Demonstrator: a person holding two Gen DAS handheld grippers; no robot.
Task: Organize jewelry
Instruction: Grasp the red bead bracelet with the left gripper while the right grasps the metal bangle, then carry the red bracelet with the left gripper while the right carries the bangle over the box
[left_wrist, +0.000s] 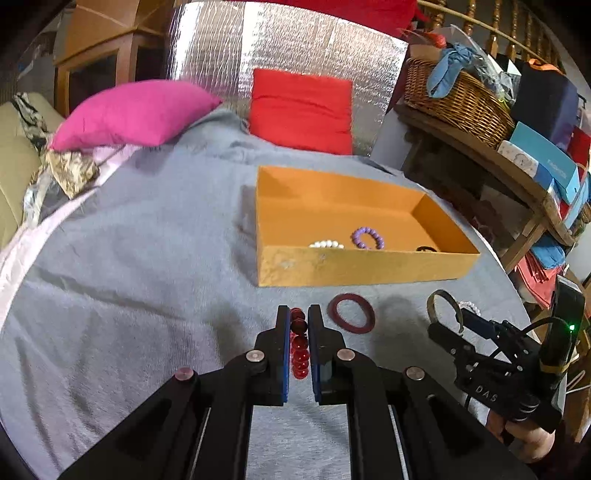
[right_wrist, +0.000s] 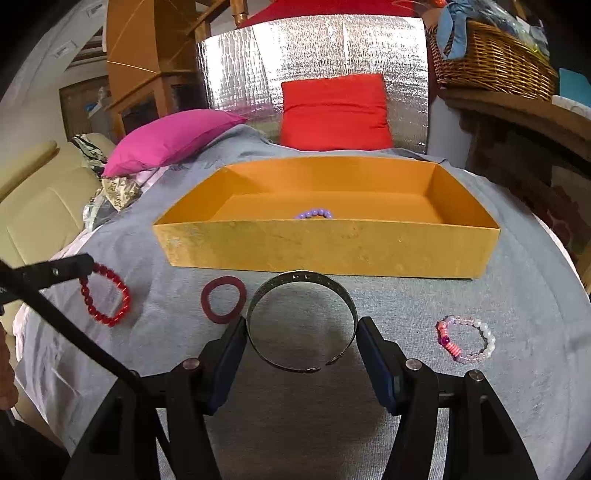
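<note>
An orange box (left_wrist: 354, 267) (right_wrist: 332, 247) sits on the grey blanket and holds a purple bead bracelet (left_wrist: 368, 238) (right_wrist: 314, 213), a white bead bracelet (left_wrist: 326, 244) and a dark piece at its right. My left gripper (left_wrist: 299, 321) (right_wrist: 86, 267) is shut on a red bead bracelet (left_wrist: 298, 347) (right_wrist: 105, 295), which hangs just above the blanket. My right gripper (right_wrist: 302, 330) (left_wrist: 448, 317) is shut on a metal cuff bangle (right_wrist: 301, 321) (left_wrist: 445, 306), held by its sides. A maroon ring bangle (left_wrist: 351, 313) (right_wrist: 223, 299) and a pink-and-pearl bracelet (right_wrist: 467, 339) lie on the blanket.
A pink pillow (left_wrist: 133, 112) and a red pillow (left_wrist: 301, 110) lie behind the box, before a silver foil panel (left_wrist: 280, 48). A shelf with a wicker basket (left_wrist: 458, 99) stands at the right. A beige sofa (right_wrist: 40, 206) is at the left.
</note>
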